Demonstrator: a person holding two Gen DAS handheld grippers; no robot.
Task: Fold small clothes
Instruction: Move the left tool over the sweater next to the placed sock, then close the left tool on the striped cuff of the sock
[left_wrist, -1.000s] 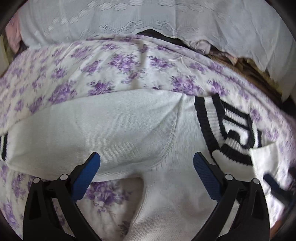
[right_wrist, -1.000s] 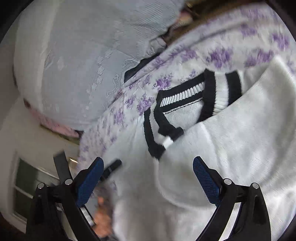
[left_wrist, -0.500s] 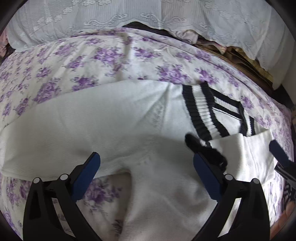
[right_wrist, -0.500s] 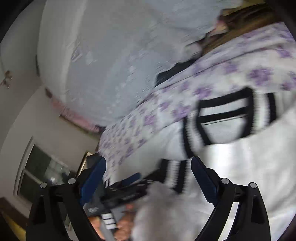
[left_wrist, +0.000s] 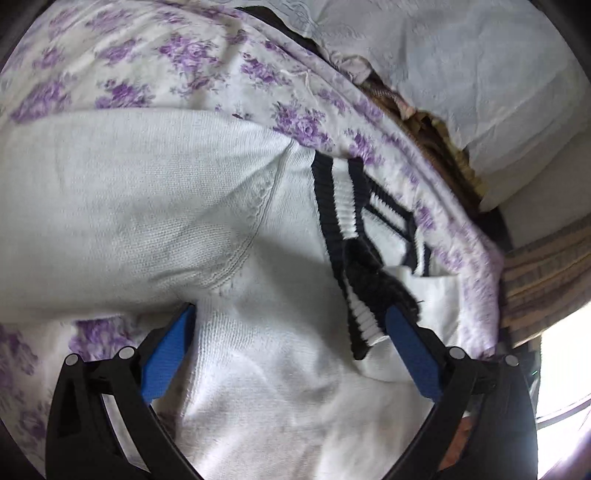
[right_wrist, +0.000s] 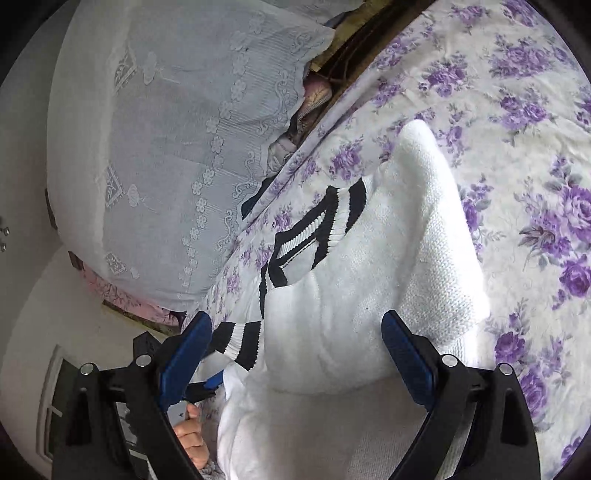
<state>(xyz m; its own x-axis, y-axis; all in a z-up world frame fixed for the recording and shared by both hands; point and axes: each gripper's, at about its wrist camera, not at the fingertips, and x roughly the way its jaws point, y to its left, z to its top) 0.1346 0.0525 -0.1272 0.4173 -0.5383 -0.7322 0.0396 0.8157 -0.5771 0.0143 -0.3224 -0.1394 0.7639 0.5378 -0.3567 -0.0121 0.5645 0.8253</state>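
The right gripper (right_wrist: 295, 354) hangs wide open, having laid one sleeve (right_wrist: 424, 258) across the white sweater (left_wrist: 280, 387) on the floral bedsheet (left_wrist: 129, 66). The left gripper (left_wrist: 288, 354), also wide, has drawn closer; one sleeve (left_wrist: 122, 206) remains unfolded.

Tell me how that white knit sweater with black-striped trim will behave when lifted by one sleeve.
The white knit sweater with black-striped trim probably goes floppy: it already creases and drapes on the floral purple bedsheet. Its thick knit looks grippy, so slipping seems unlikely. The body would likely drag behind.
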